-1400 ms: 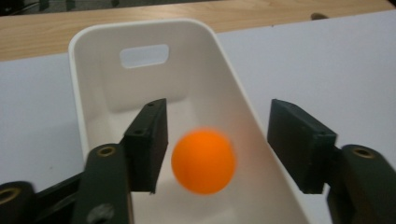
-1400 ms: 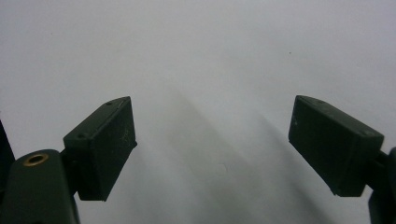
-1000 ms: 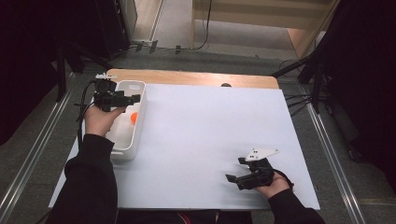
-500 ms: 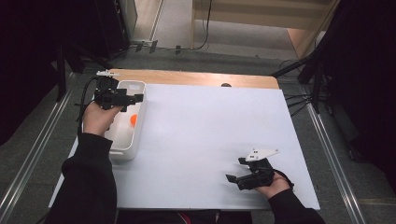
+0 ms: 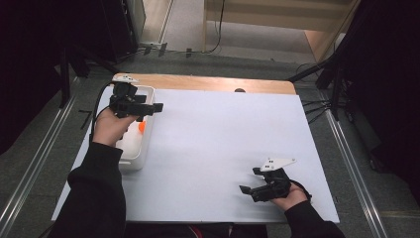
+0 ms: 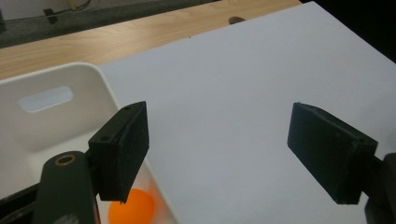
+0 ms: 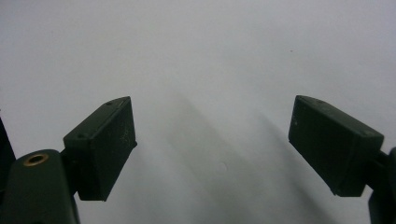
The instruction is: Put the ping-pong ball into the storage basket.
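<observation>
Left gripper view shows the orange ball [image 6: 132, 212] in the white bin [image 6: 56, 126]; both grippers' jaws apart, empty.

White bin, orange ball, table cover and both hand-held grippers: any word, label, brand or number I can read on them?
None: no readable text on the white bin, the orange ball, the table cover, the left hand-held gripper or the right hand-held gripper.

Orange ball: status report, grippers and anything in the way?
Left gripper open, empty, above the white bin. Right gripper open, empty, low over the white mat. Orange ball lies in the bin. Nothing blocking.
</observation>
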Motion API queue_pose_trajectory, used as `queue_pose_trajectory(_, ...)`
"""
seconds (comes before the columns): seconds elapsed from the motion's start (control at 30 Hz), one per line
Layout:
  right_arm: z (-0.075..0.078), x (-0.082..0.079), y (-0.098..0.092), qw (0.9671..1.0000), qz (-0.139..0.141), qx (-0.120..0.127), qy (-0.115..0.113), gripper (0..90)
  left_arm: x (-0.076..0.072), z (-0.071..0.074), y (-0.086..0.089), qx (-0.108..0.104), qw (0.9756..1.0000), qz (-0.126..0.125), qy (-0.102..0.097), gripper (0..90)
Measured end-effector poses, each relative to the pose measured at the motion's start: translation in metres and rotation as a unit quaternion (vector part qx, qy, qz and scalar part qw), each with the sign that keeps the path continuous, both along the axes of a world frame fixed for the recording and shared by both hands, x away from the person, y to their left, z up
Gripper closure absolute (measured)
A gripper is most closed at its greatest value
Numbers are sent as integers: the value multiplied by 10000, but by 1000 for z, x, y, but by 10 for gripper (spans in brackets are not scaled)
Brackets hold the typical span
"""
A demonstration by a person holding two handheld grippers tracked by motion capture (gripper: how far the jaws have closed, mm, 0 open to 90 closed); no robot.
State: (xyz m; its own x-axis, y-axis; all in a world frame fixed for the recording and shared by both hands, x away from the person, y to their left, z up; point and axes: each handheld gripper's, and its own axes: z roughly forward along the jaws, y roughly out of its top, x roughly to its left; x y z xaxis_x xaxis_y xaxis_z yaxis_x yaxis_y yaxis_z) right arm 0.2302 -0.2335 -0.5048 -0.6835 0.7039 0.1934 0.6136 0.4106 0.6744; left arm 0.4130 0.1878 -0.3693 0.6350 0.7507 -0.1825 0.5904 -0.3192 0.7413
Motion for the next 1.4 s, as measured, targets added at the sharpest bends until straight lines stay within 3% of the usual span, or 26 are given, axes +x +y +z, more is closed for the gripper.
queue_pose_trajectory(0.3, 0, 0, 0, 10000, -2, -14, -9, 137, -3, -5, -15, -151, 9990, -415, 93, 213)
queue_pose_trajectory(0.47, 1, -1, 0, 10000, -14, 1, -2, 137, -5, -7, -21, -202, 9984, -524, 72, 213)
queue_pose_trajectory(0.6, 1, -1, 0, 10000, -9, -2, -7, 137, -6, -8, -24, -305, 9970, -696, 154, 214)
queue_pose_trajectory(0.87, 1, 0, 0, 10000, -19, 14, 9, 137, -10, -8, -30, -386, 9967, -706, 87, 215)
queue_pose_trajectory(1.4, 1, 0, -2, 9999, -75, 69, 2, 137, -15, -18, -48, -237, 9957, -889, 82, 215)
